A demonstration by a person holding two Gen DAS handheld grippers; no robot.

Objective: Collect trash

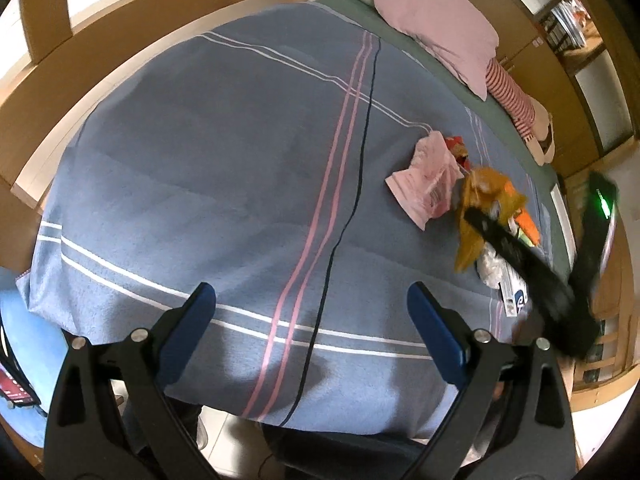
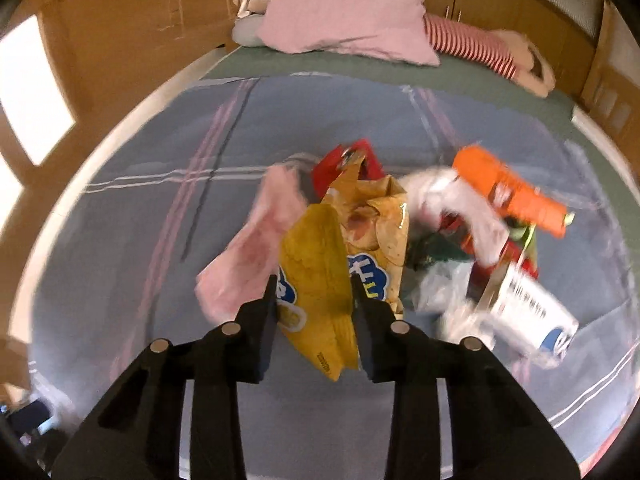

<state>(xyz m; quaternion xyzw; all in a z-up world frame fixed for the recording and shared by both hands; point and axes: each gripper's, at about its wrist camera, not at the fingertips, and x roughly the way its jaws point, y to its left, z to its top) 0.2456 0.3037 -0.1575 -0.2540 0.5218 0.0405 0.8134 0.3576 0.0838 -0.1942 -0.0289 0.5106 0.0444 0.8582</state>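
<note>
Right gripper (image 2: 314, 300): clenched on the yellow chip bag (image 2: 320, 280); both black fingers press the bag's lower half from either side.
Yellow chip bag: held upright between the right gripper's fingers, its torn top pointing toward the far end of the bed, its bottom edge hanging below the fingertips. In the left wrist view the same bag (image 1: 480, 196) appears at the right of the bed with the right gripper's dark finger across it.
Left gripper (image 1: 310, 300): released, blue-padded fingers spread wide, with only the blanket (image 1: 200, 160) between them; it sits well to the left of the trash pile.
Pink wrapper (image 2: 256, 240): crumpled, just left of the chip bag, lying on the blanket.
Red packet (image 2: 360, 160): just beyond the bag's top edge, partly hidden by it.
Orange package (image 2: 508, 192): right of the chip bag, motion-blurred; contact with its neighbours cannot be told.
White carton (image 2: 532, 312): near right of the pile, blurred.
Blanket: blue with pink and white stripes, covering the bed.
Pink pillow (image 2: 344, 12): at the far end of the bed, well apart from the trash.
</note>
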